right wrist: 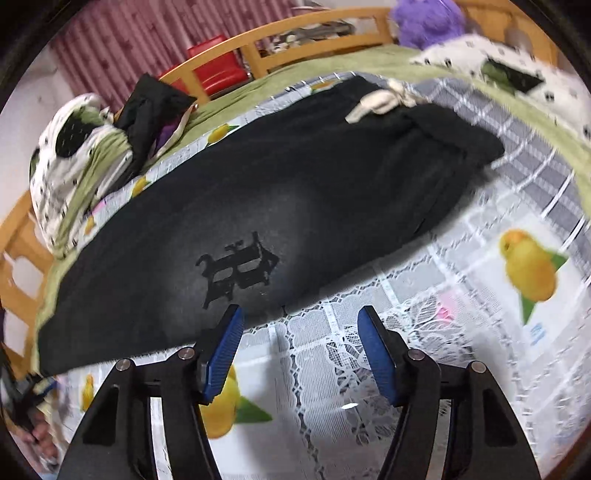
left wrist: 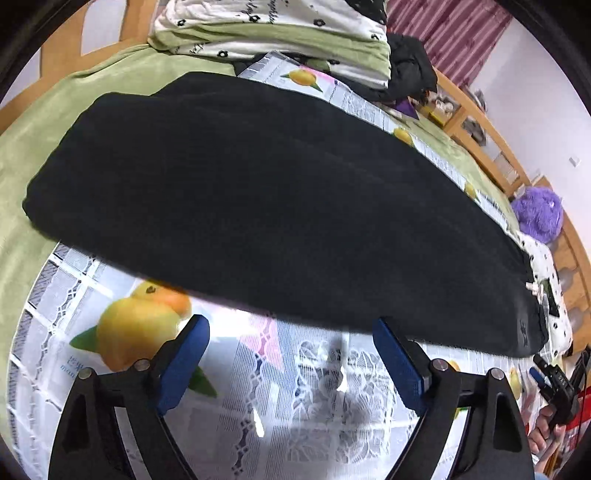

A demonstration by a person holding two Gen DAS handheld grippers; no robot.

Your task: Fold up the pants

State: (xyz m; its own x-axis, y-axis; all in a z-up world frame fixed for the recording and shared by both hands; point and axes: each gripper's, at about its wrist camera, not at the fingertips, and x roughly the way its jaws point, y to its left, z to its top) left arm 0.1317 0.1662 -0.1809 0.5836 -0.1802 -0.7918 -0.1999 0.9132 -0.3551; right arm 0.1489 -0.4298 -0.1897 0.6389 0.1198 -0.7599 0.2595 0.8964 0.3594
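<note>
Black pants (left wrist: 258,192) lie flat and lengthwise on a glossy cloth (left wrist: 295,387) printed with lemons and lace. My left gripper (left wrist: 291,325) hangs open just short of the pants' near edge, nothing between its blue pads (left wrist: 397,362). In the right wrist view the same pants (right wrist: 314,184) show a dark printed emblem (right wrist: 236,267) and a cream drawstring (right wrist: 376,101) at the waist end. My right gripper (right wrist: 301,314) stands open at the near edge beside the emblem, its jaws empty. The other hand-held gripper (left wrist: 554,384) shows at the far right of the left view.
The cloth covers a green bedsheet (left wrist: 29,147) on a bed with a wooden rail (right wrist: 317,40). A folded white-and-green quilt (left wrist: 280,33) and dark clothes (left wrist: 410,70) lie at one end. A purple plush toy (left wrist: 539,214) sits by the rail, with a red chair (right wrist: 218,70) beyond it.
</note>
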